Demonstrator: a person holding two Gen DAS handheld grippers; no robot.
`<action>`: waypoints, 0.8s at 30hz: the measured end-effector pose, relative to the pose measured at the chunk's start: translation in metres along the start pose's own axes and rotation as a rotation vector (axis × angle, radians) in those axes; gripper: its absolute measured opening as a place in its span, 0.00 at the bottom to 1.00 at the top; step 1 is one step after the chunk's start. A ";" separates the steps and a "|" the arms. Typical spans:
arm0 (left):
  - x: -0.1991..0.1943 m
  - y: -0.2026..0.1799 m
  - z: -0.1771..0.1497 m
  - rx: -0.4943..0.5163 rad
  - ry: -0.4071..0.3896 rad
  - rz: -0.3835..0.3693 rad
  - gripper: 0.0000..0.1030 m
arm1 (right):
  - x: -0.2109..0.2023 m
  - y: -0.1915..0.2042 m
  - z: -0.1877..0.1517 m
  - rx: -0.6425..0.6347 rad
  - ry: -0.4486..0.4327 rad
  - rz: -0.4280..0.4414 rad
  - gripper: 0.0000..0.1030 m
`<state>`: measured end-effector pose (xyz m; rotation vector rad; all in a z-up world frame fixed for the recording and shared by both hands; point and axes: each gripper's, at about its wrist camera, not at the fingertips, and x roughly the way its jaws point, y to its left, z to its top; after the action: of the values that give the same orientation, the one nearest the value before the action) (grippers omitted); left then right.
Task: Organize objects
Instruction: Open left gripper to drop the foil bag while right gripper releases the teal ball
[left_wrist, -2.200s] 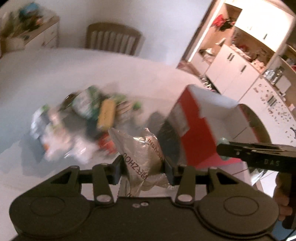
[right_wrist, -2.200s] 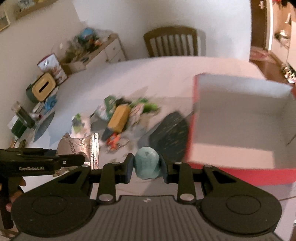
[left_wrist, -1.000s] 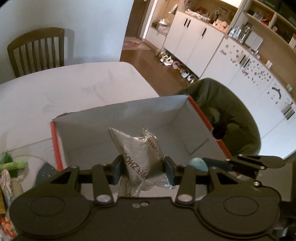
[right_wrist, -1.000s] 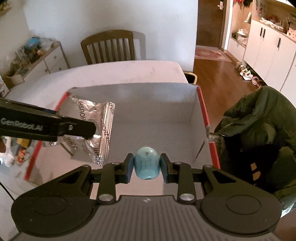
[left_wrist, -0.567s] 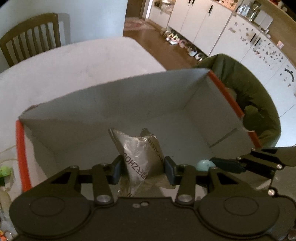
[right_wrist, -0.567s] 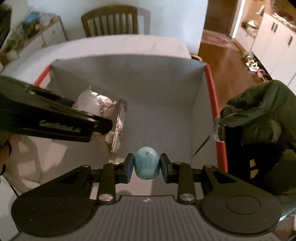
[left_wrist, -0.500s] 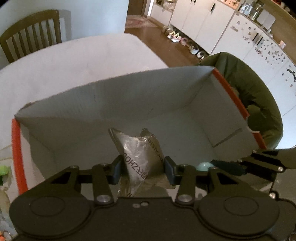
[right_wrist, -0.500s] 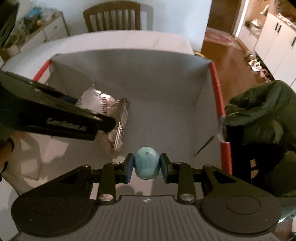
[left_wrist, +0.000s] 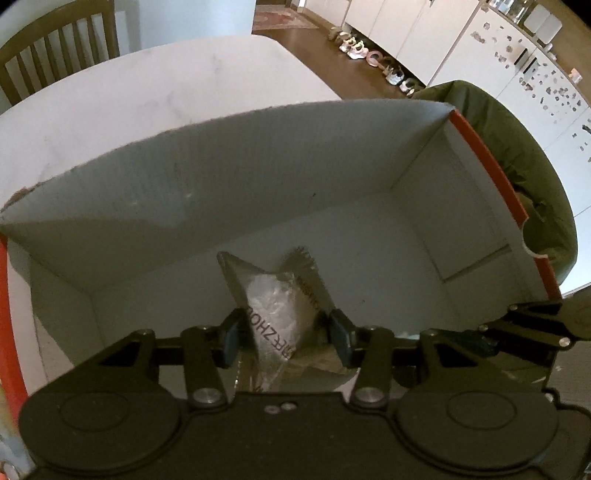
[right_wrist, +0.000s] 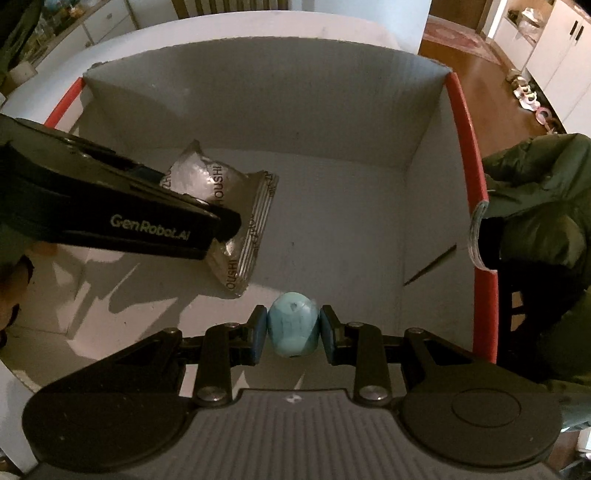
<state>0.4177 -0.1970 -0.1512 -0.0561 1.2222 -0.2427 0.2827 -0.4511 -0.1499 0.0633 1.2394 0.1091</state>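
Note:
A red cardboard box (left_wrist: 480, 147) with a grey inside stands open on the white table; it also shows in the right wrist view (right_wrist: 465, 140). My left gripper (left_wrist: 284, 332) is shut on a silver foil packet (left_wrist: 277, 306) and holds it low inside the box. The packet (right_wrist: 236, 206) and the left gripper (right_wrist: 221, 229) show in the right wrist view. My right gripper (right_wrist: 293, 328) is shut on a light blue egg-shaped toy (right_wrist: 293, 326) inside the box, near its front wall.
A dark green jacket (right_wrist: 543, 206) hangs over a chair right of the box. A wooden chair (left_wrist: 55, 48) stands at the table's far side. White cabinets (left_wrist: 424, 37) and shoes on the floor lie beyond.
Both grippers have moved from the pile of items over to the box and lowered into it, each still holding its object. In the last half second they sank a little deeper.

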 end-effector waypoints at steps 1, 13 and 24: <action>0.001 0.000 0.000 0.000 0.004 -0.001 0.53 | 0.000 0.001 0.001 0.005 0.006 0.002 0.29; -0.001 0.001 -0.002 -0.021 0.002 0.034 0.79 | -0.008 -0.007 0.001 0.024 -0.013 0.014 0.30; -0.051 -0.003 -0.013 0.008 -0.122 0.045 0.82 | -0.046 -0.007 -0.012 0.062 -0.109 0.050 0.41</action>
<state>0.3889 -0.1882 -0.1080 -0.0357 1.0995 -0.2025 0.2572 -0.4631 -0.1117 0.1523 1.1328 0.1098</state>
